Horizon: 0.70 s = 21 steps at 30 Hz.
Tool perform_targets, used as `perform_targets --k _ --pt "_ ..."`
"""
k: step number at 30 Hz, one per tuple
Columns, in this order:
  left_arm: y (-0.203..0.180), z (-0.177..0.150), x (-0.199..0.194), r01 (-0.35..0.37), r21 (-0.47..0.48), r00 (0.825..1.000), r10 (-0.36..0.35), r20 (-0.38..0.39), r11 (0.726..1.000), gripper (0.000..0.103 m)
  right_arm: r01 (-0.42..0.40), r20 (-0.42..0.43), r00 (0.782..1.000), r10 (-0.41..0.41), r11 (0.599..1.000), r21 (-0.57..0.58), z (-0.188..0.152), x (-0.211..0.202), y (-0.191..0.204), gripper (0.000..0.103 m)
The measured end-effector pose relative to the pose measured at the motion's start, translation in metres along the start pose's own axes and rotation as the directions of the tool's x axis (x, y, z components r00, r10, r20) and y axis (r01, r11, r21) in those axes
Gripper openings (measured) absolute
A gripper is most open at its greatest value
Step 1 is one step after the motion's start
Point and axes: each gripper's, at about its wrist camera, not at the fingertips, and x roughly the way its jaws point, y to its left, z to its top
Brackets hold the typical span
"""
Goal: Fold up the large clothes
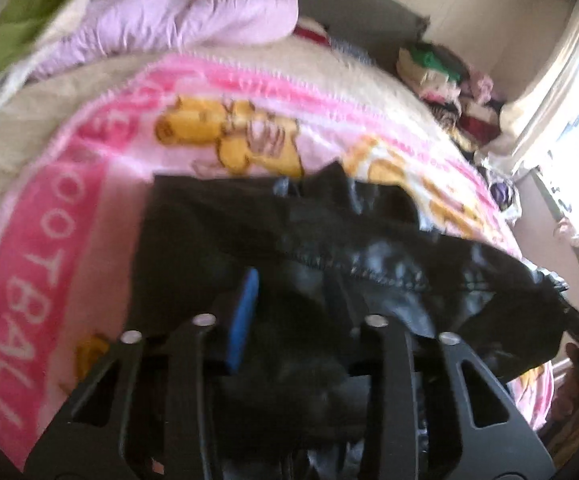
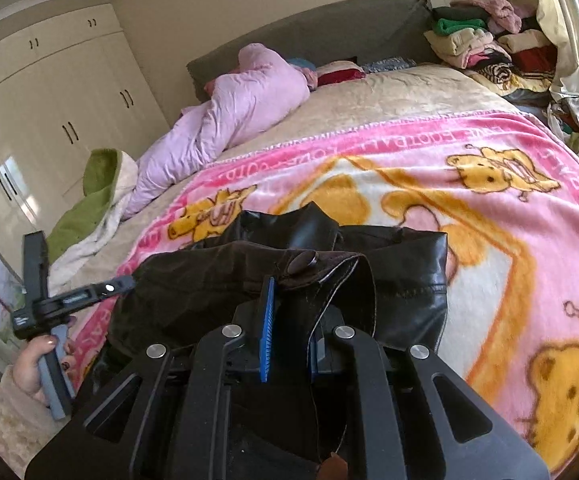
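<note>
On the pink cartoon blanket (image 2: 489,216), the black leather jacket (image 2: 409,276) lies bunched at the near edge. My right gripper (image 2: 289,328) is pinched nearly closed on its buttoned hem. My left gripper (image 1: 293,320) is buried in jacket folds; I cannot tell its opening. A lilac quilt (image 2: 245,108) lies beyond.

A black leather jacket (image 2: 405,272) is showing a dark brown button tab (image 2: 303,266). Under it, a pink blanket (image 2: 529,216) is displaying yellow cartoon bears and white lettering.
</note>
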Motion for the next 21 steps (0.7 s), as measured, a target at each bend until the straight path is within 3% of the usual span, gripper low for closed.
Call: perform_targets --k 4,8,10,12,14,17,21 --pt "0.0 -0.016 0.03 -0.016 0.025 0.996 0.018 -0.085 1.0 0.023 0.05 -0.024 0.998 -0.051 0.999 -0.014 -0.001 0.007 0.0 0.015" --pt "0.002 -0.021 0.039 -0.023 0.052 0.995 0.028 -0.101 0.998 0.023 0.157 -0.069 0.985 -0.159 0.987 -0.037 -0.006 0.021 -0.001 0.026" --pt "0.005 -0.021 0.039 -0.012 0.044 0.995 0.017 -0.103 0.999 0.023 0.193 -0.085 0.978 -0.192 0.981 0.003 -0.007 0.022 -0.006 0.033" --pt "0.005 -0.022 0.039 -0.011 0.049 0.995 0.016 -0.1 0.999 0.023 0.213 -0.056 0.976 -0.211 0.976 0.036 -0.005 0.015 -0.008 0.045" --pt "0.003 -0.023 0.039 -0.013 0.059 0.995 0.019 -0.095 0.998 0.023 0.249 0.023 0.968 -0.25 0.968 0.04 -0.002 0.003 -0.002 0.05" --pt "0.002 -0.023 0.04 -0.015 0.062 0.996 0.02 -0.089 0.998 0.023 0.211 0.076 0.975 -0.211 0.977 0.009 0.006 0.003 0.013 0.05" --pt "0.004 -0.024 0.04 -0.006 0.056 0.996 0.01 -0.084 0.998 0.023 0.176 0.018 0.984 -0.175 0.982 -0.066 0.009 0.034 0.036 0.05"
